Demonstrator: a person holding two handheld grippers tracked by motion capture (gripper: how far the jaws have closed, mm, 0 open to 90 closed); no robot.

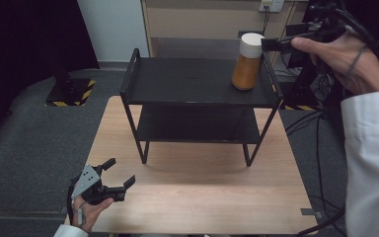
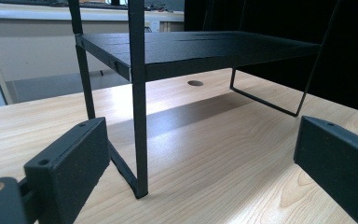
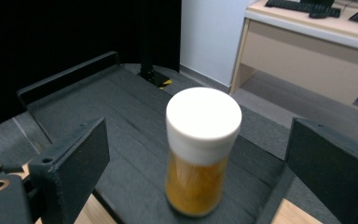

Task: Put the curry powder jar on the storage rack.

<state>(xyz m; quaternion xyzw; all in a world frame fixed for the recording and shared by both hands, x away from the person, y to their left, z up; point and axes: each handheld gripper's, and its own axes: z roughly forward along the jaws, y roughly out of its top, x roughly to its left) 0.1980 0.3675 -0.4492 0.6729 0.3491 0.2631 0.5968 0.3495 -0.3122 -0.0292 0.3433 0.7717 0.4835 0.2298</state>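
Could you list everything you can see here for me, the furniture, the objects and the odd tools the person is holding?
Table: one, light wood, under the rack.
Rack: one, black, two shelves, standing on the table.
Jar: one, orange contents with a white lid, upright on the rack's top shelf, right end.
Stand base: one, black with yellow-striped edges, on the grey floor at left.
Desk: one, beige, behind the table.
Left gripper: one, black, fingers apart, low over the table's near left corner.
Right gripper: one, black, fingers open either side of the jar, not touching it.
Sleeves: white.
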